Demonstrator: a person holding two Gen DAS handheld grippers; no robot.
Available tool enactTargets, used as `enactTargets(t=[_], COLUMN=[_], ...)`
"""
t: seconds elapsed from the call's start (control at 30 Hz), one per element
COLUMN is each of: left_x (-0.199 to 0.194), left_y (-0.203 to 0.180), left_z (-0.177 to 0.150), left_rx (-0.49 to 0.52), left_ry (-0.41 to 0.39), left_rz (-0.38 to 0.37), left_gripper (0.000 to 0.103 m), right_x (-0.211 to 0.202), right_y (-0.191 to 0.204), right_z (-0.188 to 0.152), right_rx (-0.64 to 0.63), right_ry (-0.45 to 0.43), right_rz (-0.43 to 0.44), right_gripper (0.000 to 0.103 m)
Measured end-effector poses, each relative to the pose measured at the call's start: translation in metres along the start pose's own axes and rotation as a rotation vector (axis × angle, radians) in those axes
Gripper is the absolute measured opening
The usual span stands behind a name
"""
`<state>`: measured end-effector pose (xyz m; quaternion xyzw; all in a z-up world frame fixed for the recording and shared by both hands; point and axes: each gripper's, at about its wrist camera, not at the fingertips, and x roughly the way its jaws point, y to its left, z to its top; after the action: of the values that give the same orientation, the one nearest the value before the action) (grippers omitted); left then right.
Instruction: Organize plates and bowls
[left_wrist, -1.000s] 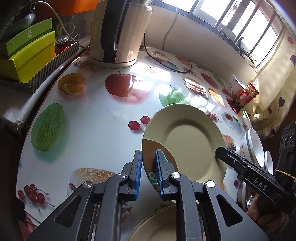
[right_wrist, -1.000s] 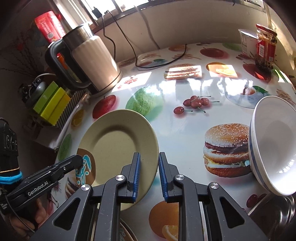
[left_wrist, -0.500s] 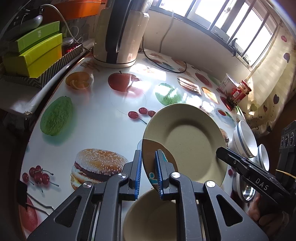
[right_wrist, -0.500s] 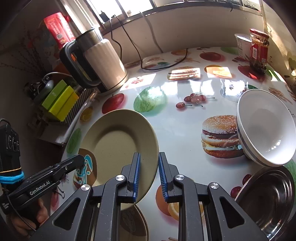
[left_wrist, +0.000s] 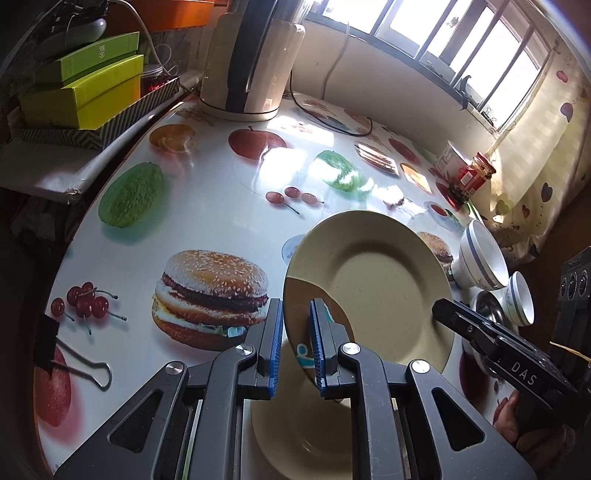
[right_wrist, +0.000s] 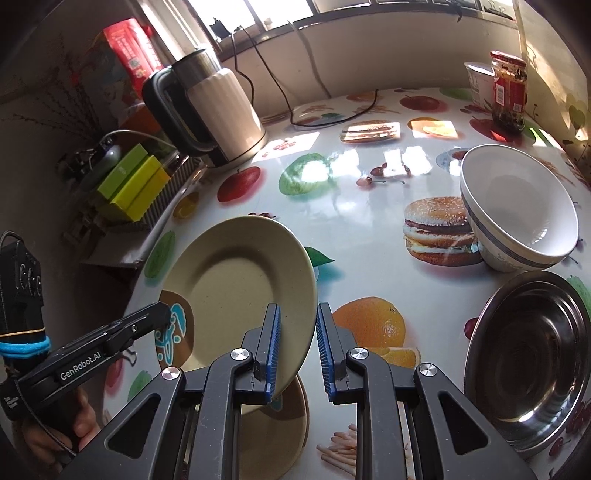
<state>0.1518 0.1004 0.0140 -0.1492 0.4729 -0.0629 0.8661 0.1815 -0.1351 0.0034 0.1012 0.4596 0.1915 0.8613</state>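
A beige plate (left_wrist: 376, 291) with a brown and blue corner pattern is held tilted in the air between both grippers. My left gripper (left_wrist: 295, 343) grips its patterned edge. My right gripper (right_wrist: 297, 350) has the opposite rim between its jaws, which stand slightly apart; the left pad touches the rim. A second beige plate (left_wrist: 306, 424) lies flat on the table right below; it also shows in the right wrist view (right_wrist: 284, 421). A white bowl (right_wrist: 517, 210) with a blue stripe stands tilted at the right, beside a steel dish (right_wrist: 528, 362).
A white electric kettle (right_wrist: 218, 110) with its cable stands at the back of the fruit-print table (left_wrist: 207, 221). Green boxes (left_wrist: 88, 88) sit on a side shelf. A jar (right_wrist: 508, 92) and a cup stand far right. A binder clip (left_wrist: 74, 358) lies at the left edge. A small bowl (left_wrist: 521, 299) stands near the steel dish.
Both grippers have carried the tilted plate back toward the near table edge, over the second plate. The right gripper's jaws have widened a little.
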Motion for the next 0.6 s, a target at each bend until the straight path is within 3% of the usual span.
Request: enactTargets(t=[0.6], left_x=[-0.010], left_y=[0.009], left_z=[-0.029], left_rx=[-0.023], left_ry=[0.013], left_rz=[0.003], left_gripper=[0.015], right_x=[-0.009], right_y=[0.007], right_z=[-0.031], right_rx=[-0.023], right_ry=[0.029], right_rz=[0.004], right_gripper=[0.019])
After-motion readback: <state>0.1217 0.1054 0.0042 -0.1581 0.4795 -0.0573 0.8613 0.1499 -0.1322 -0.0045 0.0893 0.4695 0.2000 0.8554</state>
